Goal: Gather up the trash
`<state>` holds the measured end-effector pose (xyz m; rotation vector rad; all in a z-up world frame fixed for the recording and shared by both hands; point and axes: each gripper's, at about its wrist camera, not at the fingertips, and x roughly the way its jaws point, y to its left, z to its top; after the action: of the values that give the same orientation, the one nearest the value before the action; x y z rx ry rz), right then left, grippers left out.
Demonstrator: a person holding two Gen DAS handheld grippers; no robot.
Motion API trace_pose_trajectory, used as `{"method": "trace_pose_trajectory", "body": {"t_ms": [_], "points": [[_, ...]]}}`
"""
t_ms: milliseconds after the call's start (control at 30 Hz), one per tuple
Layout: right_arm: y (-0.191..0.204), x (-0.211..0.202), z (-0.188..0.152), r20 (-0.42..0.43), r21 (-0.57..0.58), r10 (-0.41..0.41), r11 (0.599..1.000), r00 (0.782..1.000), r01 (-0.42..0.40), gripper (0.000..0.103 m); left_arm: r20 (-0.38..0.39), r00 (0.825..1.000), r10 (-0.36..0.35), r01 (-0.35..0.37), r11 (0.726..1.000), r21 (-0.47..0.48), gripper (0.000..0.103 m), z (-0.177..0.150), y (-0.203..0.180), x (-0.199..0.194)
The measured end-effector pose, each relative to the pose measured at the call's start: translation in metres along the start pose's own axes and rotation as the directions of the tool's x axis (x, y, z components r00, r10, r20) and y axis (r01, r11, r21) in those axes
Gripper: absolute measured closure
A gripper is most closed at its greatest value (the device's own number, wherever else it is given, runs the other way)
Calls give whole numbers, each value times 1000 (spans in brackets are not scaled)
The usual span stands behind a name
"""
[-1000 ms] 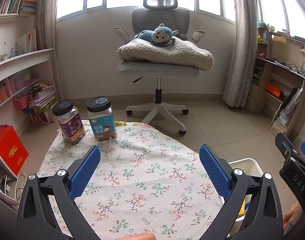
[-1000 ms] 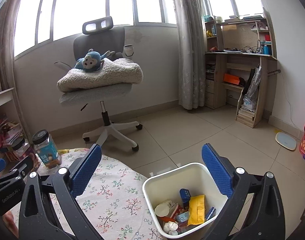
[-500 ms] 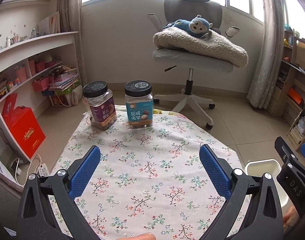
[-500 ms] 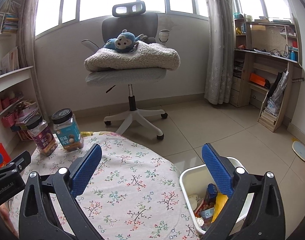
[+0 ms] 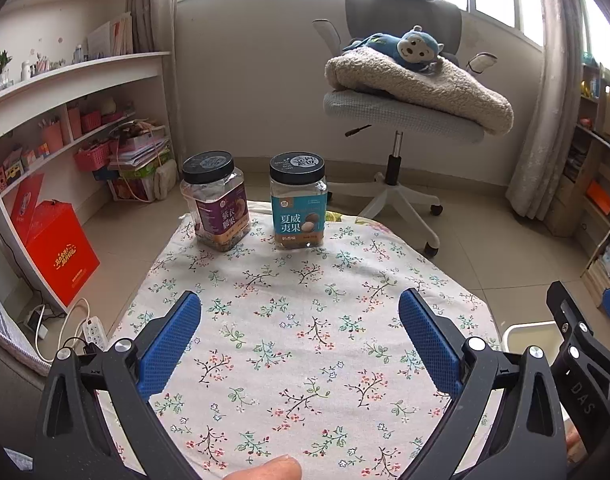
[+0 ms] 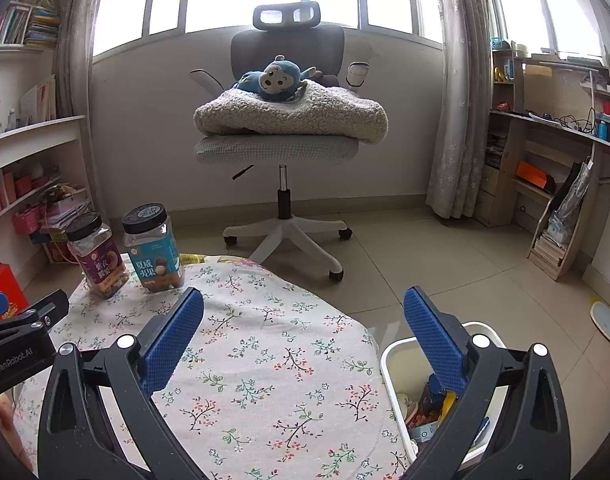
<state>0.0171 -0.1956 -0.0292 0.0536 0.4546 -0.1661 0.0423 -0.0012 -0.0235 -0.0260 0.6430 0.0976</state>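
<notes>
Beyond the floral table [image 5: 305,340], two jars [image 5: 299,200] stand.

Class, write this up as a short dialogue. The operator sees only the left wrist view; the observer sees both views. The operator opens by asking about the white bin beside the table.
Operator: I see only a corner of the white bin. Is anything in it?
Observer: Yes, it holds trash, including a yellow wrapper and a blue packet.
Operator: Is the right claw carrying something?
Observer: No. It is open, with nothing between its fingers.
</notes>
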Motion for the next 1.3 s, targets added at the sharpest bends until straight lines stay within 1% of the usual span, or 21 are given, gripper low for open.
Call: {"method": "trace_pose_trajectory", "body": {"t_ms": [633,967,1133,1300], "points": [[-3,0,-1,-3,2,-8,1000,1000,8,7,3,1000,-2,2,1000,4,7,-1,-7,-2],[-7,1,-1,-18,5,-13,1000,1000,13,7,2,1000,1,-1,1000,4,7,-1,-9,0],[-7,1,-2,-20,4,-14,1000,1000,14,7,23,999,-31,31,1000,1,7,-3,-9,-2],[-7,3,-2,-27,1,-17,1000,1000,17,7,34,999,-32,31,999,29,9,-4,-15,-2]]}}
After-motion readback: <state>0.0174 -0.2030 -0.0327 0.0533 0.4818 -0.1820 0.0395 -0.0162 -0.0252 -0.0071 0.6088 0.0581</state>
